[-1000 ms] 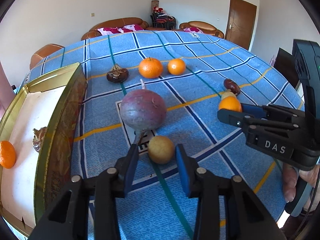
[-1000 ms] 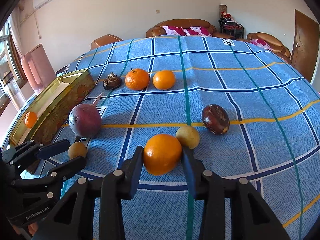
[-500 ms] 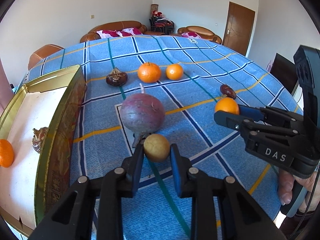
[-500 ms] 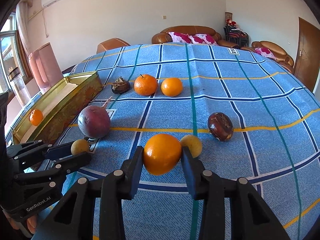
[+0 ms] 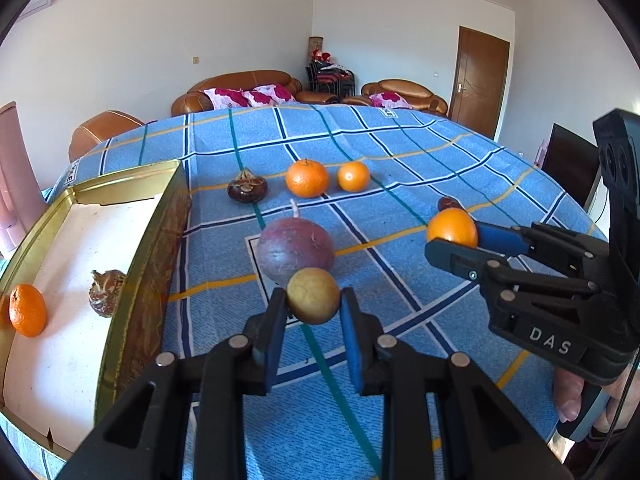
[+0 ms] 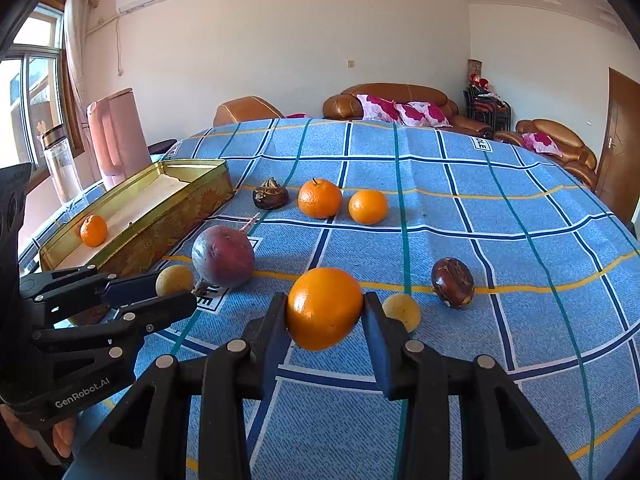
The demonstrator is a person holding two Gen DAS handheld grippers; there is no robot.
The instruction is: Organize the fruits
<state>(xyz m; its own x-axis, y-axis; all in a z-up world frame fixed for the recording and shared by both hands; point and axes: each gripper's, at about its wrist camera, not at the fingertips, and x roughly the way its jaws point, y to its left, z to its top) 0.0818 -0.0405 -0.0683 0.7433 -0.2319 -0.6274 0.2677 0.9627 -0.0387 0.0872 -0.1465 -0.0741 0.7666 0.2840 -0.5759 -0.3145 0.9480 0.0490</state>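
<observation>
My left gripper (image 5: pixel 313 312) is shut on a small yellow fruit (image 5: pixel 313 295), held just above the blue checked cloth in front of a big purple fruit (image 5: pixel 295 250). Seen from the right wrist view, the left gripper (image 6: pixel 176 284) holds that yellow fruit (image 6: pixel 175 279) beside the gold tin tray (image 6: pixel 132 236). My right gripper (image 6: pixel 325 312) is shut on an orange (image 6: pixel 324 307), lifted off the cloth; in the left wrist view this gripper (image 5: pixel 452 236) and its orange (image 5: pixel 452 226) are at the right. The tray (image 5: pixel 140 300) holds an orange (image 5: pixel 27 310) and a brown fruit (image 5: pixel 106 292).
Two oranges (image 6: pixel 319 198) (image 6: pixel 368 206) and a dark brown fruit (image 6: pixel 270 194) lie in a row farther back. Another brown fruit (image 6: pixel 453 281) and a second yellow fruit (image 6: pixel 402 311) lie right of my right gripper. A pink jug (image 6: pixel 116 136) and a bottle (image 6: pixel 60 164) stand behind the tray.
My left gripper closed on the yellow fruit and raised it a little. The right gripper rose slightly with its orange, leaving the second yellow fruit on the cloth.
</observation>
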